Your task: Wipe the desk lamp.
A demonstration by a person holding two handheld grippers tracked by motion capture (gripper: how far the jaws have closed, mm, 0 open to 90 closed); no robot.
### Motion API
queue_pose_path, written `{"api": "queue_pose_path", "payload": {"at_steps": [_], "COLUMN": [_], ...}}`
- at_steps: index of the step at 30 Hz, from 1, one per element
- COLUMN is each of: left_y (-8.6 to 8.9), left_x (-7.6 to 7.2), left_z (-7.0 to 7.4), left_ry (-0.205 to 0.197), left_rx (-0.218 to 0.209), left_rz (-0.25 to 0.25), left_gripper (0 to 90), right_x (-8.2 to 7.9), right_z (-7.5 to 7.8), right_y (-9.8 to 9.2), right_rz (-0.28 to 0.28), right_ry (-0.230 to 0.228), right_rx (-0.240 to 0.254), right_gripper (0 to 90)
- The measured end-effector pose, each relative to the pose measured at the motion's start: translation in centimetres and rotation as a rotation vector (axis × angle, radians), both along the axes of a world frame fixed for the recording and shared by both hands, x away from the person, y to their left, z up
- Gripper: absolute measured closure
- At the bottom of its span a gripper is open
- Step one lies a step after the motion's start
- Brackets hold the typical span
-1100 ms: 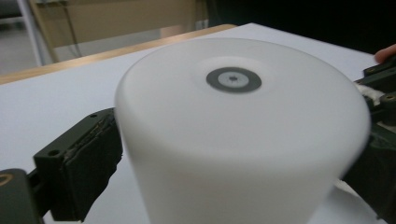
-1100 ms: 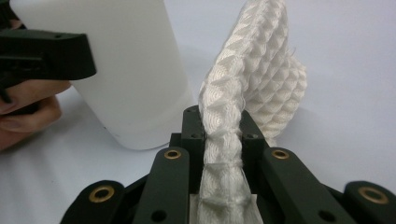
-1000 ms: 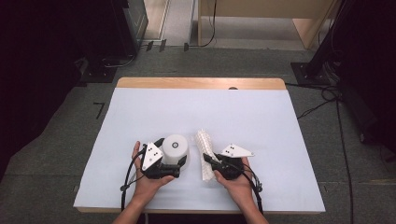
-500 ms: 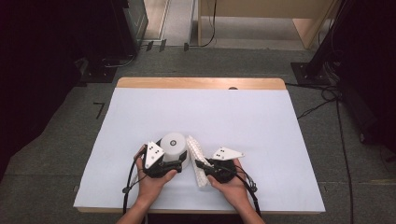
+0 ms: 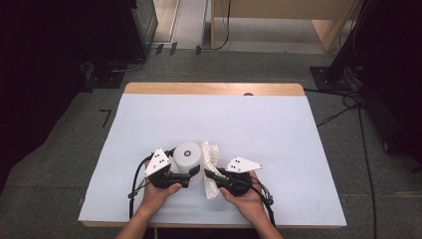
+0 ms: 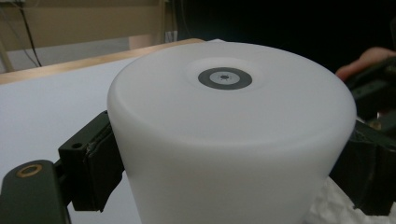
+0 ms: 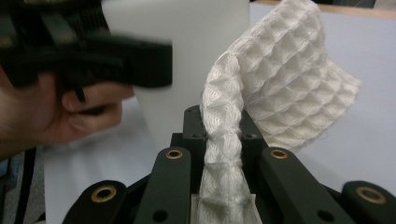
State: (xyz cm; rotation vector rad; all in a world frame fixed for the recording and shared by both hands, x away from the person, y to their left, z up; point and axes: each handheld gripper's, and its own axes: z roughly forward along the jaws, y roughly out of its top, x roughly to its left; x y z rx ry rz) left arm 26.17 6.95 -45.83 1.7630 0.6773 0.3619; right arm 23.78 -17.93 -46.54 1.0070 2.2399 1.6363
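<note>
A white, smooth cylinder [image 5: 187, 155] with a small grey disc on its top stands on the table near the front edge. My left gripper [image 5: 191, 175] is shut on it, a black pad [image 6: 100, 161] pressing each side of the cylinder [image 6: 233, 140]. Just right of it my right gripper [image 5: 211, 175] is shut on a white waffle-weave cloth [image 5: 211, 167]. In the right gripper view the cloth [image 7: 280, 79] rises bunched from between the closed jaws of the right gripper [image 7: 223, 135] and fans out beside the cylinder [image 7: 187, 28].
A pale blue sheet [image 5: 249, 129] covers the wooden table [image 5: 214, 88]. Dark equipment and cables [image 5: 348, 99] stand on the grey floor beyond the table's edges. The person's hands [image 5: 154, 196] come in at the front edge.
The right gripper and its cloth have shifted slightly left and nearer, so the cloth now lies close against the cylinder. The left gripper has kept its hold.
</note>
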Motion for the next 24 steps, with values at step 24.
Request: {"api": "queue_pose_path", "payload": {"at_steps": [24], "left_y": [-0.2], "left_x": [-0.1], "left_z": [0.4], "left_ry": [-0.014], "left_rx": [0.004], "left_rz": [-0.027], "left_gripper": [9.2], "right_x": [0.4], "right_z": [0.4], "right_y": [-0.5], "right_rz": [0.037], "right_ry": [0.018], "right_rx": [-0.029], "right_gripper": [79.3]}}
